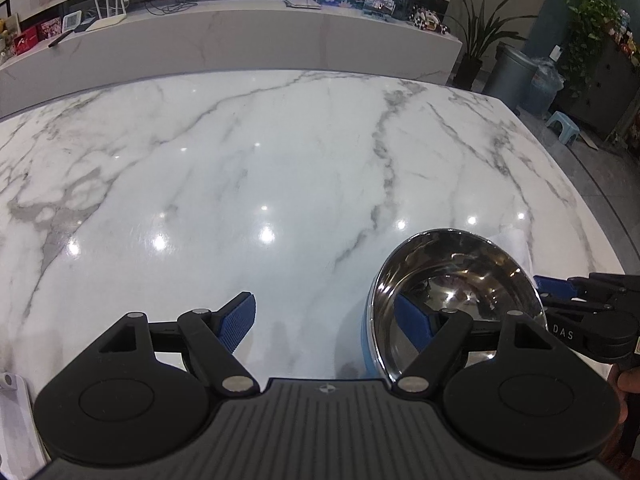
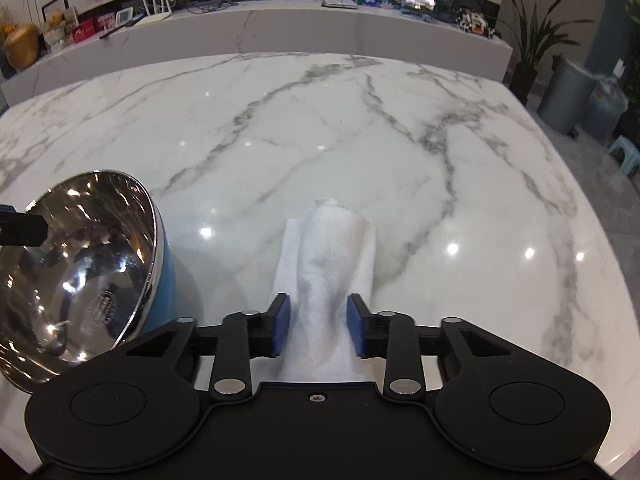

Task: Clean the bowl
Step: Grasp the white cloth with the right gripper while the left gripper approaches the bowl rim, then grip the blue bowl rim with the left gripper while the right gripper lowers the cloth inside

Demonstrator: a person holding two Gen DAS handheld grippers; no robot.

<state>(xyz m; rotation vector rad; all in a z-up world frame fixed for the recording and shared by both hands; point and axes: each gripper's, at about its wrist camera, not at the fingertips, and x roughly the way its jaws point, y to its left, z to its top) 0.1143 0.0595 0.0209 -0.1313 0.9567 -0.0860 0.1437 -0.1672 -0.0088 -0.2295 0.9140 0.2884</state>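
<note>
Right gripper [image 2: 318, 330] has its blue pads pressed into the sides of a white paper towel [image 2: 328, 264], which bunches and narrows between them; its far end lies on the marble table [image 2: 400, 152]. Left gripper [image 1: 328, 322] stands wide open and holds nothing: one finger sits over bare table, the other reaches in over the near rim of the bowl [image 1: 452, 292], with no pad pressing the wall as far as the views show. Bowl is steel inside, blue outside, and sits near the table's front edge, just left of the towel in the right wrist view. It looks tipped, mouth toward the cameras, though the fisheye lens may exaggerate this. Interior is shiny with reflections; whether any dirt remains cannot be told. Judged status: early. Towel is secured, bowl not yet gripped, no wiping contact between towel and bowl. Remaining: steady the bowl with the left gripper, carry the towel into it, wipe the inside.
</note>
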